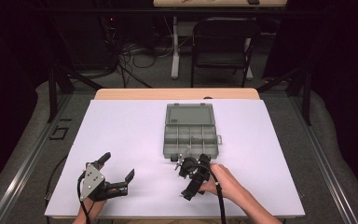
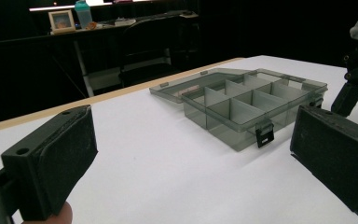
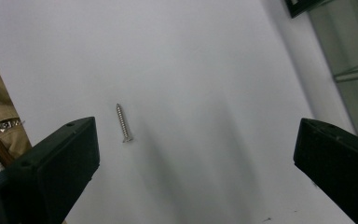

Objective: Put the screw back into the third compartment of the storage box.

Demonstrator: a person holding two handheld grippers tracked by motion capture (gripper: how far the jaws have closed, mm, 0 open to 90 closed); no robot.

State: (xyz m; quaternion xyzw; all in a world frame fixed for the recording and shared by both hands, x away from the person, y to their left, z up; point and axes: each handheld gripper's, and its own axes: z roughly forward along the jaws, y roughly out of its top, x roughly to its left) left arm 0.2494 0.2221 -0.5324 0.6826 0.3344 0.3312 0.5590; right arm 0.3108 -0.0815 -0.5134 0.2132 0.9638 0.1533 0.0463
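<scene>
The white table carries an open grey compartment box at centre. The right gripper, jaws spread wide and empty, sits just off the box's 6 o'clock edge. The left gripper, also spread and empty, rests well apart toward 8 o'clock.

A screw lies flat on the table. In the right gripper view it sits just inside the left jaw, long axis toward 12 o'clock, so the right gripper is probably nearer.

The table is covered in plain white, with a light wood edge seen at its far side. The compartment box is of smoky grey transparent plastic, with black latches. Both grippers are black. The screw is shiny silver.
</scene>
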